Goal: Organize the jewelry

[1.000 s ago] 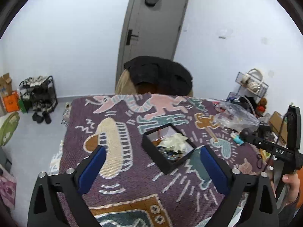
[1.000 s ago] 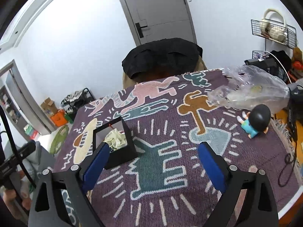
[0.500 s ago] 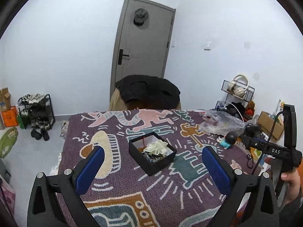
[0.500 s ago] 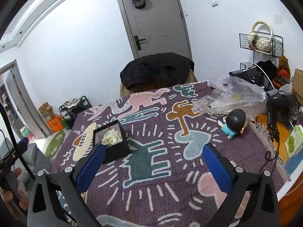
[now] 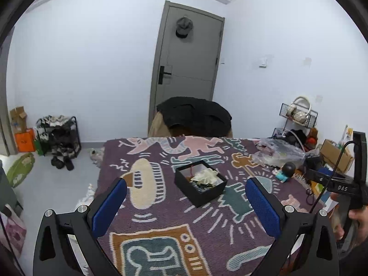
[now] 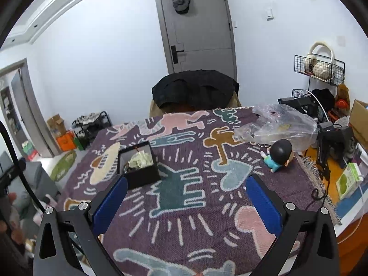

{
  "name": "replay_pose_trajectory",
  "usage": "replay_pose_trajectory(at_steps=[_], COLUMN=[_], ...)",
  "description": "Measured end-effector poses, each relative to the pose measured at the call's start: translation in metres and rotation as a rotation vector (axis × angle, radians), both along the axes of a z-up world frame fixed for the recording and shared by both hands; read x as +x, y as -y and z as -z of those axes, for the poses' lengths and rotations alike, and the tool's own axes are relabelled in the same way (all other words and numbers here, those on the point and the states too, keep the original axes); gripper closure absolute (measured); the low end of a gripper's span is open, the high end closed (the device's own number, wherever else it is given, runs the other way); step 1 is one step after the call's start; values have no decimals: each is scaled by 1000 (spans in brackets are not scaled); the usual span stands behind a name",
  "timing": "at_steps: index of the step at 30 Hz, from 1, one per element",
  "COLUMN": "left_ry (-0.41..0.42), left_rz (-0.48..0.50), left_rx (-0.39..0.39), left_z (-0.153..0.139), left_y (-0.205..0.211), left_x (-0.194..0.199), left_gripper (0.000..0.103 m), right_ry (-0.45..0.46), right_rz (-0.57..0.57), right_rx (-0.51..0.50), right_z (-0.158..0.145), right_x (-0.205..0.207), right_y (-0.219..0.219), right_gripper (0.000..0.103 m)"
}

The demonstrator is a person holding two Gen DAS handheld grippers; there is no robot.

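An open black jewelry box (image 5: 199, 192) sits on the patterned purple table cover (image 5: 161, 211). It holds a pale fabric flower piece (image 5: 205, 175) and dark beaded items. The same box shows in the right wrist view (image 6: 138, 164) at the left. My left gripper (image 5: 185, 203) is open and empty, raised above the table's near edge, the box ahead of it. My right gripper (image 6: 185, 203) is open and empty, the box ahead to its left. The right gripper's body shows at the right edge of the left wrist view (image 5: 340, 185).
A clear plastic bag (image 6: 278, 126) and a small black-haired figurine (image 6: 278, 155) lie at the table's right. A chair with a black jacket (image 5: 195, 116) stands behind the table. A shoe rack (image 5: 58, 135) and boxes are at the left, wire shelves (image 6: 319, 69) at the right.
Both grippers have pulled up and back from the table. The box now looks smaller and farther away. Both stay open and empty.
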State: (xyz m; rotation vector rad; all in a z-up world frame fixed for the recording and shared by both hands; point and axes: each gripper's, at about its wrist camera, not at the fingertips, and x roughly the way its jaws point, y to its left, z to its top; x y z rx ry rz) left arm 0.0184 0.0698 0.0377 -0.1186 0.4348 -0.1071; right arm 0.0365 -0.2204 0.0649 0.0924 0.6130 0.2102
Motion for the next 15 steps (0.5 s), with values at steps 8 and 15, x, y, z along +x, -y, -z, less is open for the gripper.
replay_pose_trajectory(at_steps=[8,15], left_ry=[4,-13], left_rz=[23,59], left_rx=[15,26], left_z=[5,11], left_y=[-1,7], left_x=[-4,-1], left_gripper=[0,0], right_ry=[35,50], right_rz=[53,63], right_rx=[23,26], right_z=[2,-1], right_x=[-14,-21], right_y=[1,-6], right_gripper=[0,0])
